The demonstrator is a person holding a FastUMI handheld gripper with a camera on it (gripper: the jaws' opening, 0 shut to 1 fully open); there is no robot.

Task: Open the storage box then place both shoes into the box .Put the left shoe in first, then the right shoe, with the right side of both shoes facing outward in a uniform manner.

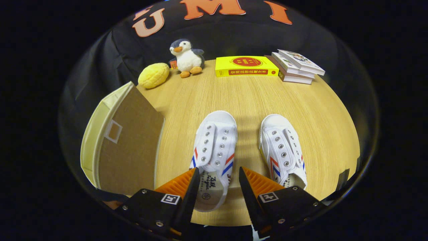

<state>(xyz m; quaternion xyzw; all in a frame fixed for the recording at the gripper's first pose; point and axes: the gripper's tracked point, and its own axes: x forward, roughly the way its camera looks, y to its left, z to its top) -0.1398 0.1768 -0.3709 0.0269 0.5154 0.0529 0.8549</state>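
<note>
Step assessment: we judge that the task stands at the first pick, the left shoe [214, 147], since both shoes lie on the bench [247, 97] and none is in the storage box [125, 144]. The box sits at the left of the bench, just beside the left shoe, and its brown face with a small square window is turned toward the shoes. We cannot tell from this angle whether that face is a lid or whether the box is open.

The gripper [216, 187] holds its fingers apart. The heel of the left shoe lies between them, and neither finger presses on it. The right shoe [283, 150] lies just to the right of the right finger, apart from it. Both shoes point their toes to the far side.

Next move, as we judge it: confirm that the box is open, then close the fingers on the heel of the left shoe and lift.

Clearances:
- A narrow strip of bare bench separates the two shoes, so the right finger has little room.
- The near corner of the box stands close to the left finger.
- The bench between the shoes and the far row is open.
- The far row holds a yellow cushion [153, 75], a toy penguin [186, 58], a yellow book [246, 66] and a stack of books [297, 67], all well apart from the shoes.
</note>
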